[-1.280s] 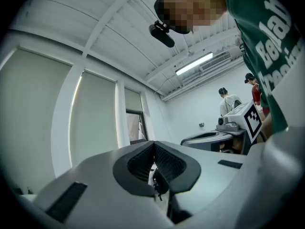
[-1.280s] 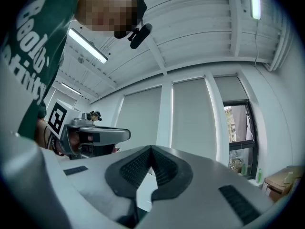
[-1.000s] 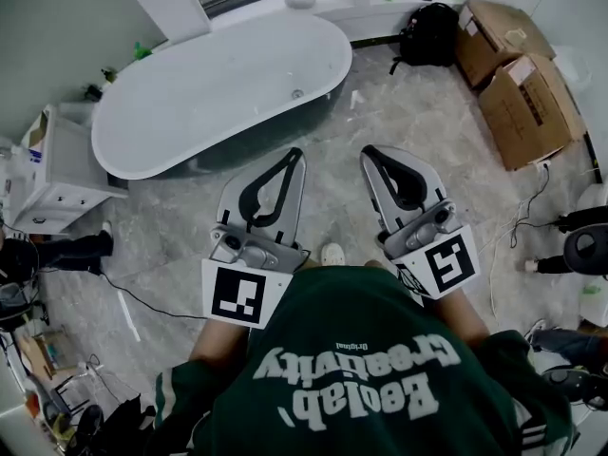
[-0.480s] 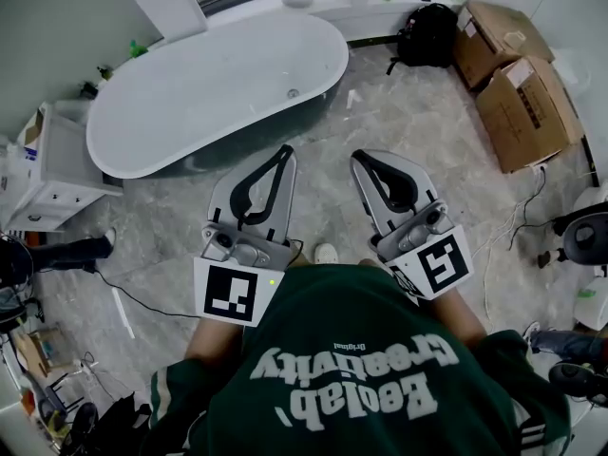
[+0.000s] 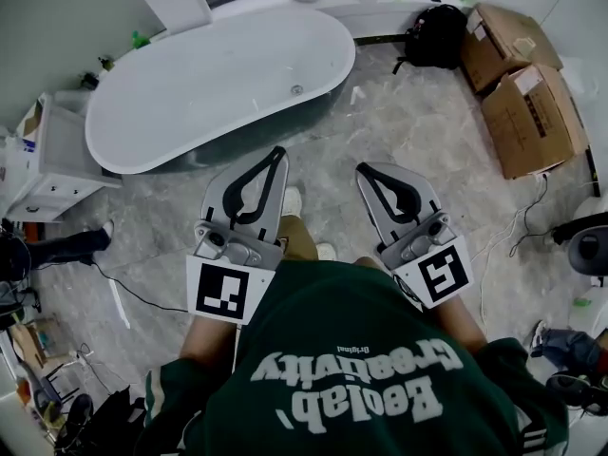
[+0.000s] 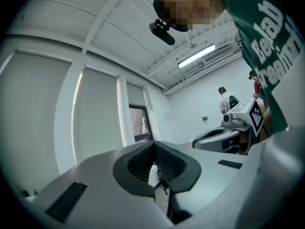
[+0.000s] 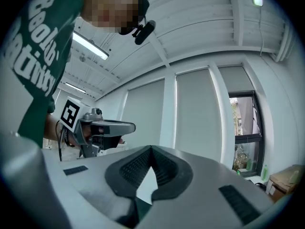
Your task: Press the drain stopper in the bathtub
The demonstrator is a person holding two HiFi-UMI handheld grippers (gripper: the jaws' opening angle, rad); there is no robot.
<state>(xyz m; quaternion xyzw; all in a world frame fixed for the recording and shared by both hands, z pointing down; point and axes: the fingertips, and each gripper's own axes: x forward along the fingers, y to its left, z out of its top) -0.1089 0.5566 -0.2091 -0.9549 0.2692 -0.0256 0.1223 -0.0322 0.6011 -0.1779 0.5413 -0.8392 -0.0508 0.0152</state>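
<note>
- Though set aslant, fills the upper left of the head view: white oval bathtub (image 5: 218,84), standing on grey marble floor (image 5: 418,131)
- Two cardboard boxes (image 5: 532,103) side by side at upper right, on the same floor
- White cabinet (image 5: 47,169) just beside the tub's left end
- Black backpack (image 5: 435,36) near the boxes, against the far wall
- Left hand-held gripper (image 5: 274,155) held level over the floor, pointing toward the tub; pads together at the tips, nothing between them
- Right hand-held gripper (image 5: 368,171) beside it, apart from it; likewise closed on nothing
- Drain stopper (image 5: 297,90): small round metal disc on the tub's bottom, toward the right end; well apart from both hand-held grippers, untouched
</note>
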